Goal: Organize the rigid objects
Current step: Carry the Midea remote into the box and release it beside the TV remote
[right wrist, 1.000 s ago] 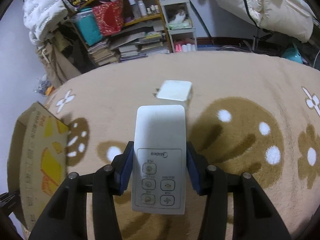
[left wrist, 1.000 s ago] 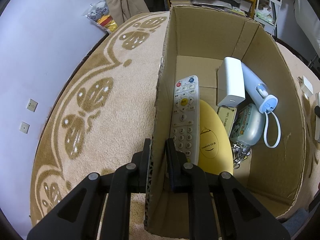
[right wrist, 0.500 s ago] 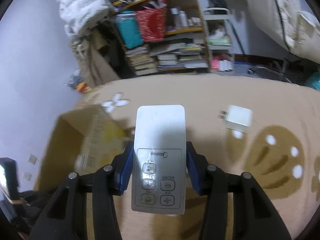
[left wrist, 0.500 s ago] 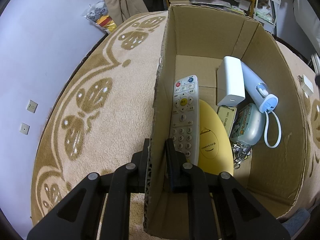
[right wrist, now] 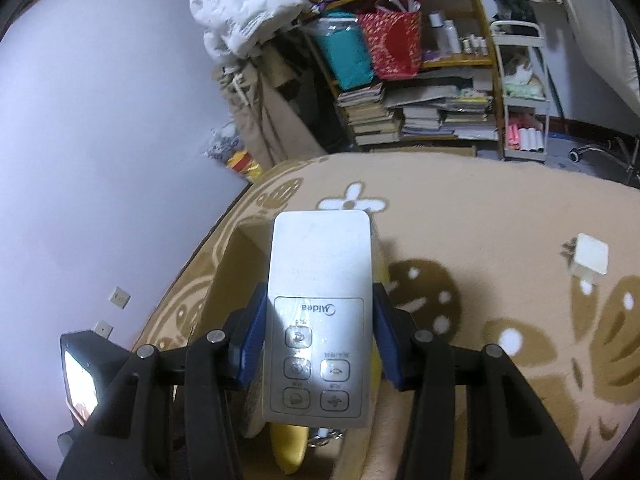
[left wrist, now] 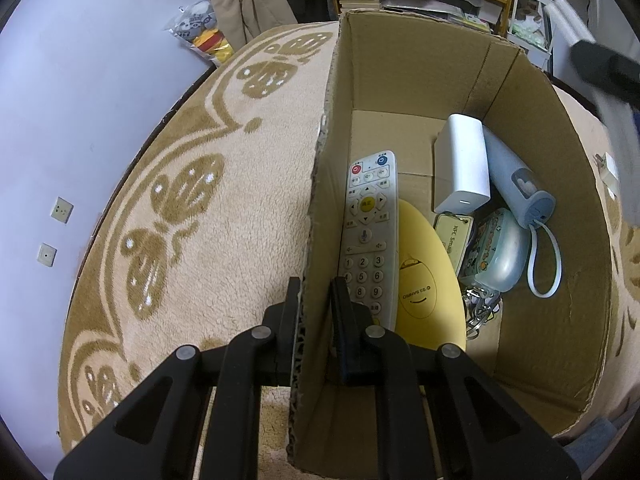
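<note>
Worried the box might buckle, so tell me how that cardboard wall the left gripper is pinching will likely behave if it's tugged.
The left gripper clamps the cardboard box by one thin, ragged-edged wall, so it will probably flex. Several items inside add weight; expect dragging on the plush carpet, not gliding.

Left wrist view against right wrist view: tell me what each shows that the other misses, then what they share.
Only the left wrist view shows the left claw clamped on the cardboard box wall, and inside it the TV remote, white power bank and blue handheld device.

Only the right wrist view shows the right claw gripping the Midea remote over the box.

Both show the beige patterned carpet, the white charger plug lying on it, the yellow oval object and the bookshelf.
</note>
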{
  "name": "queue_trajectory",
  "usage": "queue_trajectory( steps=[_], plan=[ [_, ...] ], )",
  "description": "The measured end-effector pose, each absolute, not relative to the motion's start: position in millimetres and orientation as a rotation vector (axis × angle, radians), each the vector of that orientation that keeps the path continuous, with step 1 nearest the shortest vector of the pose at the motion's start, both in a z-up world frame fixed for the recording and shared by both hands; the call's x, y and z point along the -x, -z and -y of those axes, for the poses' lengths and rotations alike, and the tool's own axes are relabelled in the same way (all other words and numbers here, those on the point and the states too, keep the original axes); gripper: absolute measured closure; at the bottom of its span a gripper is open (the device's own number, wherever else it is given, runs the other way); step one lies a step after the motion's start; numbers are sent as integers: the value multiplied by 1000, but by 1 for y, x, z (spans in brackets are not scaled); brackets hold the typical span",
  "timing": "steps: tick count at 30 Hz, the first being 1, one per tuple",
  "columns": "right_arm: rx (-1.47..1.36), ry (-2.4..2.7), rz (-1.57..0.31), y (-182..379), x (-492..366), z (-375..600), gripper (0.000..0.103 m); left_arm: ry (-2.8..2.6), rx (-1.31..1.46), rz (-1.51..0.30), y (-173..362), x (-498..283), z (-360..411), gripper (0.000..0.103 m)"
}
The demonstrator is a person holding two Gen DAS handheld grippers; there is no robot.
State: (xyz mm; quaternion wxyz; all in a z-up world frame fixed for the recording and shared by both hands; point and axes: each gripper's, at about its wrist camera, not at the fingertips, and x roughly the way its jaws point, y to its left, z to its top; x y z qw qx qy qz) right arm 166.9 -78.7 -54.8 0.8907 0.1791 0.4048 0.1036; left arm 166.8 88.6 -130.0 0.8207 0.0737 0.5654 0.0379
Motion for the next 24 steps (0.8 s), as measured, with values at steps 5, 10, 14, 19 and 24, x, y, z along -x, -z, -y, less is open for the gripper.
queue_trajectory(
  steps=[5,10,14,19,24],
  plan=[
    [-356,-260,-870,66,-163,69,50,-77,-145,-1207,131,-168,-90,90],
    [-351,-274,-900,76,-161,62,50,-73,-144,-1205,131,-168,-91,90],
    [-332,-266,-886,76,-160,59,50,-66,-138,-1204,131,-167,-92,90],
    [-307,-265,-897,76,-160,57,50,-54,-132,-1204,130,-168,-93,90],
    [-290,-260,-903,72,-163,58,49,-50,-137,-1202,131,-168,-93,90]
  ],
)
